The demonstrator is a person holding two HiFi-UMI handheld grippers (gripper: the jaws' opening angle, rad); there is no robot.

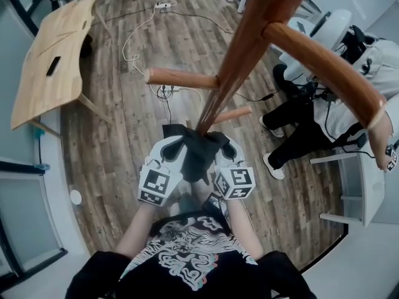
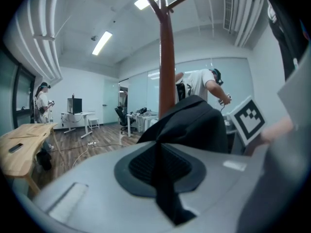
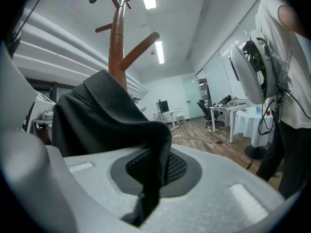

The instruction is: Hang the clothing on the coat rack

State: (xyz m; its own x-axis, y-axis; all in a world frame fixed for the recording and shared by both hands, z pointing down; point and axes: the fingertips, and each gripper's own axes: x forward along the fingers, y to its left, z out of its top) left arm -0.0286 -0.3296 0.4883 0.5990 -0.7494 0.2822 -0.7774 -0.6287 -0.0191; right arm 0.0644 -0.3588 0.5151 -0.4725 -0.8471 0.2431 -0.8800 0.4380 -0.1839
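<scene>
A black garment hangs bunched between my two grippers, just in front of the wooden coat rack's pole. Seen from the head view, my left gripper is shut on the garment's left edge and my right gripper is shut on its right edge. In the left gripper view a strip of the black garment is pinched in the left gripper, with the coat rack rising behind it. The right gripper view shows the garment draped into the right gripper, below the coat rack and its pegs.
Rack pegs stick out to the left, to the right and low down. A person sits at the right by a white desk. A wooden table stands at the far left, and cables trail over the floor.
</scene>
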